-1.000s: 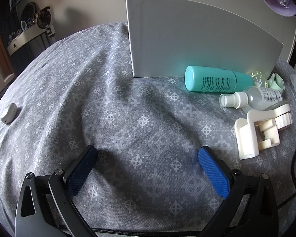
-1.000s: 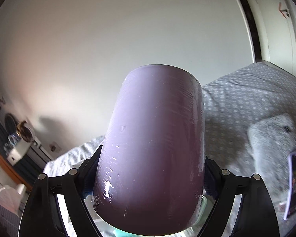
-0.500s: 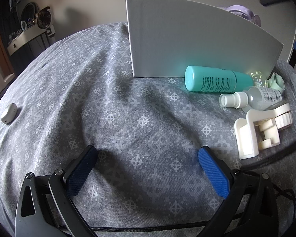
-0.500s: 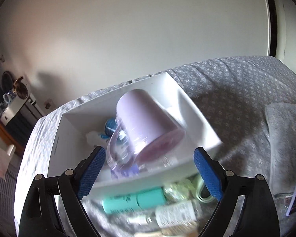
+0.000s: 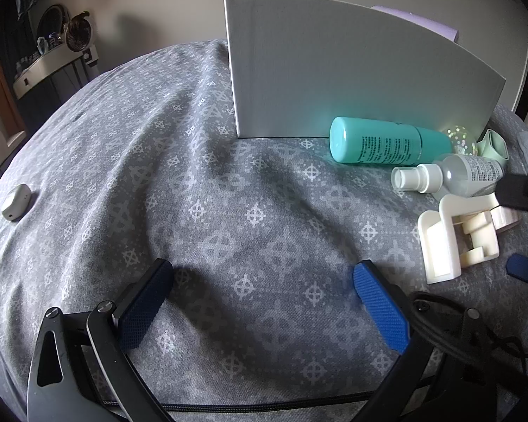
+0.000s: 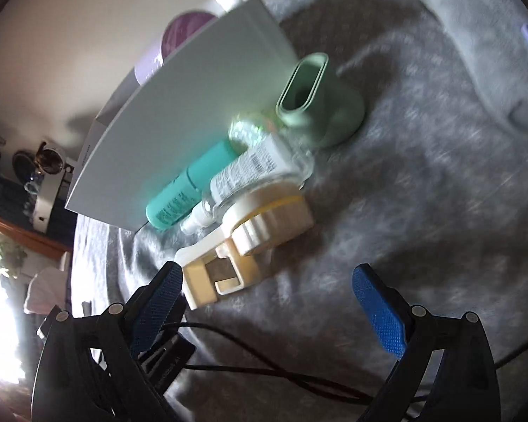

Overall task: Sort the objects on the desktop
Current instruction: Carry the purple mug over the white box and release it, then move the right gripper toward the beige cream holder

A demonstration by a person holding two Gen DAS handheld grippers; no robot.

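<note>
From the left wrist we see our left tongs [image 5: 260, 302] spread wide and holding nothing, low over the grey patterned bed [image 5: 200, 190]. Ahead stands the white box [image 5: 352, 81], with a strip of the purple cup [image 5: 436, 26] showing above its wall. A teal bottle [image 5: 380, 144] lies against the foot of the box, a clear spray bottle [image 5: 454, 176] just in front of it, and a cream clamp [image 5: 454, 235] nearest us. A small white gadget [image 5: 16, 202] lies well apart at the left.

From the right wrist, blurred, our right tongs [image 6: 267, 302] are likewise released and empty, the left pad just beside the clamp [image 6: 243, 242]. Beyond it lie the spray bottle [image 6: 250, 172] and teal bottle [image 6: 190, 186], then a green holder [image 6: 320, 105] standing by the box [image 6: 183, 119]. The cup [image 6: 179, 35] sits inside the box.
</note>
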